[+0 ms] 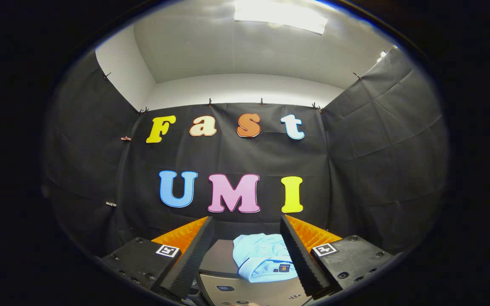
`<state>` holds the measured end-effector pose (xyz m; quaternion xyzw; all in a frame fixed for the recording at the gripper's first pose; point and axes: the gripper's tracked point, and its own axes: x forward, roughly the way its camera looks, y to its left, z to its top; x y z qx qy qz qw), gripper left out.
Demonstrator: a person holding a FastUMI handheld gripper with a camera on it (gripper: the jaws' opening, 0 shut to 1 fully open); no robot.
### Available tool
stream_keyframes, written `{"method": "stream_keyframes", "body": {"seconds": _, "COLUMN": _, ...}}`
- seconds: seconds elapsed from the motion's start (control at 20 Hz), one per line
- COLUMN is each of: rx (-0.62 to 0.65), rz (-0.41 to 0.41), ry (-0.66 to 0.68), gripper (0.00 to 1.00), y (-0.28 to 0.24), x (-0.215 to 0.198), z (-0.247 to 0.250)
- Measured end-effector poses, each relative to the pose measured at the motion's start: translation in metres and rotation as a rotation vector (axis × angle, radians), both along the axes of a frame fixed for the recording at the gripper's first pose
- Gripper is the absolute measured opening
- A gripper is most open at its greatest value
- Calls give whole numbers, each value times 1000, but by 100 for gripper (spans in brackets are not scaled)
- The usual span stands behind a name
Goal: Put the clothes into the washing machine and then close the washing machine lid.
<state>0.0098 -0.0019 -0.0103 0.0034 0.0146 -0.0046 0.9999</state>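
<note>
Black booth wall behind, one folded blue shirt [264,259] apparently atop one washing machine [245,289], gripper [247,255] jaws spread

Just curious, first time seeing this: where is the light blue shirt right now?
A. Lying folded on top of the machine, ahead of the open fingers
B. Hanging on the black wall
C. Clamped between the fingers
A: the folded shirt lies on the washing machine, fingers apart and not touching it.

Ahead of me I see black cloth [245,157] draped as the booth's back wall, with more cloth panels [381,148] folding in on both sides. Above it rise white walls [245,89] and a bright ceiling light [279,15].
</note>
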Motion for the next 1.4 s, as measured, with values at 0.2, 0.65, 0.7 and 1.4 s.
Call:
{"method": "stream_keyframes", "body": {"seconds": 0.2, "rx": -8, "rz": -18, "ry": 13, "gripper": 97, "y": -8, "x": 8, "z": -1}}
{"method": "stream_keyframes", "body": {"seconds": 0.65, "rx": 25, "rz": -63, "ry": 103, "gripper": 97, "y": -32, "x": 86, "z": -23}}
{"method": "stream_keyframes", "body": {"seconds": 0.7, "rx": 29, "rz": -71, "ry": 123, "gripper": 97, "y": -35, "x": 98, "z": -30}}
{"method": "stream_keyframes", "body": {"seconds": 1.4, "rx": -38, "rz": -105, "ry": 516, "gripper": 99, "y": -42, "x": 240, "z": -151}}
